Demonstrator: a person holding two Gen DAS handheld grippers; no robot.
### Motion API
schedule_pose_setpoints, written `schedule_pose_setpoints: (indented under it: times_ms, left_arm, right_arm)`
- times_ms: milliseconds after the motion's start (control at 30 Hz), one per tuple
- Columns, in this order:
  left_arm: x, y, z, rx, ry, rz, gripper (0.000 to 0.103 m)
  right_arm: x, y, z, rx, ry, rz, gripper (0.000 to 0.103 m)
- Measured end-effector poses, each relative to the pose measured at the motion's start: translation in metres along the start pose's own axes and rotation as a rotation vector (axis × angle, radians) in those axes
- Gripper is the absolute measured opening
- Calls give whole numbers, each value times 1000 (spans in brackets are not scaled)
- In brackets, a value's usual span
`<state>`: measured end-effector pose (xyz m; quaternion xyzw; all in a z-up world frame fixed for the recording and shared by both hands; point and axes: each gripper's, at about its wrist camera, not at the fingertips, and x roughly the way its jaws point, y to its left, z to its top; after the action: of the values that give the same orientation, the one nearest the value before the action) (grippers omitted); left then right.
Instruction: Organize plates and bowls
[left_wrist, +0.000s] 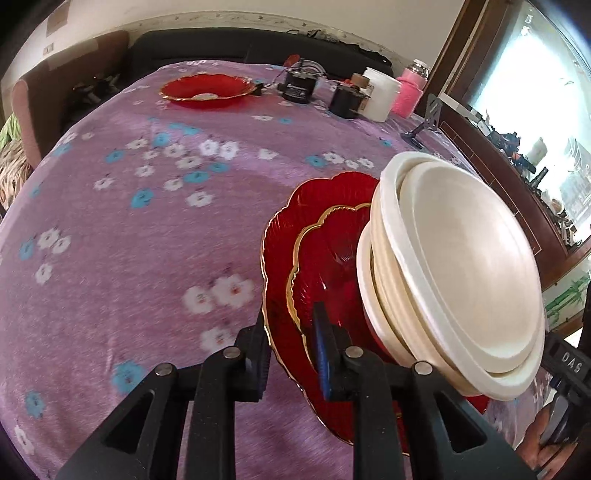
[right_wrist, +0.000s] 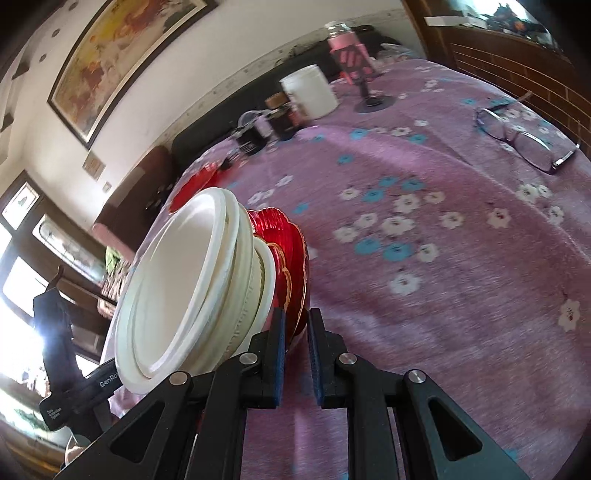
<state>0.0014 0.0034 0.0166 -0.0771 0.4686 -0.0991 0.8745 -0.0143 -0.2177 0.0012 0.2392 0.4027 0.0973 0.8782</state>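
Observation:
A stack of two red glass plates (left_wrist: 325, 251) with gold scalloped rims carries nested white bowls (left_wrist: 461, 266) above the purple flowered tablecloth (left_wrist: 147, 258). My left gripper (left_wrist: 290, 332) is shut on the near rim of the red plates. In the right wrist view the same white bowls (right_wrist: 173, 280) sit on the red plates (right_wrist: 291, 240), and my right gripper (right_wrist: 297, 321) is shut on their rim from the opposite side. A separate red dish (left_wrist: 207, 90) with something pale in it lies at the far side of the table.
Dark jars (left_wrist: 299, 86), a white container (left_wrist: 380, 94) and a pink bottle (left_wrist: 408, 92) stand along the far edge beside a small black stand (left_wrist: 424, 125). Glasses (right_wrist: 524, 140) lie on the cloth at the right. A wooden cabinet (left_wrist: 517, 177) borders the table.

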Motion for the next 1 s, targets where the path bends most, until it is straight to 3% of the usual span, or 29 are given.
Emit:
schedule_pose_setpoints:
  times_ms: [100,400,633,1000]
  left_arm:
    - [6,-11,6,5,-3,7,25]
    - [21,-15,24,-24,-20,33,25]
    - [19,-2,19,-68,-17,-46,26]
    - [-6,8,-10,-49,-69,-75,53]
  right_arm:
    - [1,-11,3,25,-11,1,13]
    - [7,-11,13,29,-57,-26,13]
    - [4,-19,10,59,-52,46,16]
    - [-25,-22,-22,53,-102,13,23]
